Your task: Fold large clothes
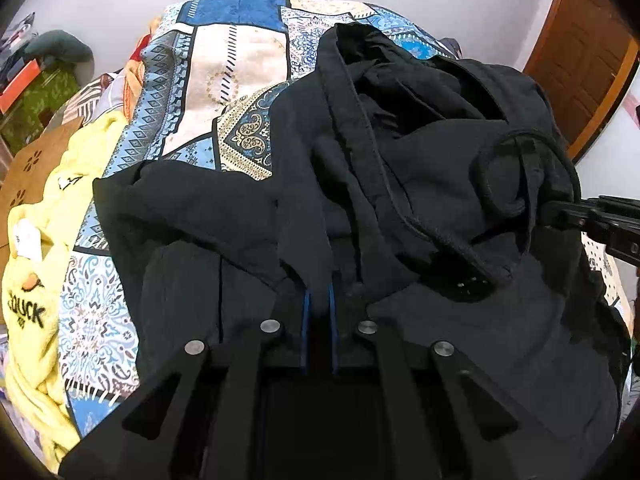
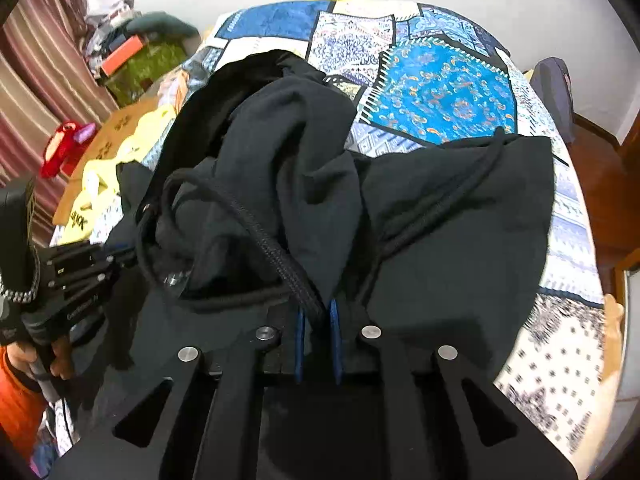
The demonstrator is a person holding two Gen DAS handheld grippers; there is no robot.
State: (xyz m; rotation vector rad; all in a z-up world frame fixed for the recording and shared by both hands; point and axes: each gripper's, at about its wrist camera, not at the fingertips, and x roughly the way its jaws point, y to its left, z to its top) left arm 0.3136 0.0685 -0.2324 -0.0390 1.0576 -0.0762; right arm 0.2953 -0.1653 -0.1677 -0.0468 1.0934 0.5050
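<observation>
A black zip-up hoodie lies bunched on a blue patterned bedspread. My left gripper is shut, its blue pads pinching a fold of the hoodie's black cloth at the near edge. In the right wrist view the hoodie shows its zipper edge and drawcord. My right gripper is shut on that zipper edge, which runs in between the pads. Each gripper shows in the other's view: the right gripper at the hood opening, the left gripper at the hoodie's left side, held by a hand.
A yellow garment with a duck print hangs off the bed's left side beside a cardboard box. A wooden door stands at the right. A striped curtain, a red item and piled clutter are at the left.
</observation>
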